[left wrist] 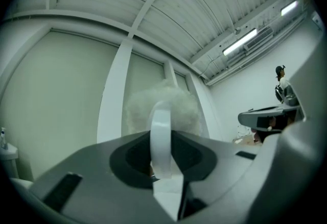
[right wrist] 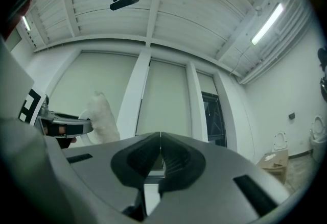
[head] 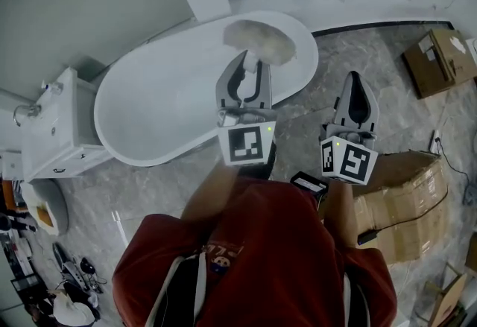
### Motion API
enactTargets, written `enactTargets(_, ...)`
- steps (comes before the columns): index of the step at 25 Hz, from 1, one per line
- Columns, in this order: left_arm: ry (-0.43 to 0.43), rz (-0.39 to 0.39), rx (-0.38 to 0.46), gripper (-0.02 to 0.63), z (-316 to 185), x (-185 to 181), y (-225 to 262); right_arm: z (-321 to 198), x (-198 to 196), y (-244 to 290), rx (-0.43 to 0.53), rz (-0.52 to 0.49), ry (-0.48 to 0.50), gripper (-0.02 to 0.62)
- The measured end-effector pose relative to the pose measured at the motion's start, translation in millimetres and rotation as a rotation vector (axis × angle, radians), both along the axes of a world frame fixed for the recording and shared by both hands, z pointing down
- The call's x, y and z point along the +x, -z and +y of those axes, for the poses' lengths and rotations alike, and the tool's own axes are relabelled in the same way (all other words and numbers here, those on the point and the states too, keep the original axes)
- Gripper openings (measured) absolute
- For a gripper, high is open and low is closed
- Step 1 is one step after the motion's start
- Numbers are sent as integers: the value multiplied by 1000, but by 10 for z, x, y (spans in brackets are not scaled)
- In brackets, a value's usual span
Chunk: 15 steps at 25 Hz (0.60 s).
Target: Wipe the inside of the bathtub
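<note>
Bathtub [head: 149, 106], far left, appears not yet wiped: the left gripper [head: 250, 59] clamps the handle of a fluffy duster [head: 261, 41] poised over its right end, the right gripper [head: 355, 80] is closed and empty, and next the duster should be lowered inside.

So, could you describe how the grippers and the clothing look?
Both the left gripper and right gripper are grey with black jaw linings. Each carries a white cube with black square markers and a green light. The person wears a red top.
</note>
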<state>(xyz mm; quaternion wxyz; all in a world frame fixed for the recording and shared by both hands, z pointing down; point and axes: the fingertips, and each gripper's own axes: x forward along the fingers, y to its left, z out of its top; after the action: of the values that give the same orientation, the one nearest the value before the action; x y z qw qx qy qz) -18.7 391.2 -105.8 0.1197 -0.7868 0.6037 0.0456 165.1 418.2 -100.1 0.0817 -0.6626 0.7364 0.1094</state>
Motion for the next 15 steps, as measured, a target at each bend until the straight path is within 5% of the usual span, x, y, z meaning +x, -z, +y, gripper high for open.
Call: enactTargets(15,-38,-11,-14,101,-1118,421,-179,-1124,332,-136,-19,29,-13,14)
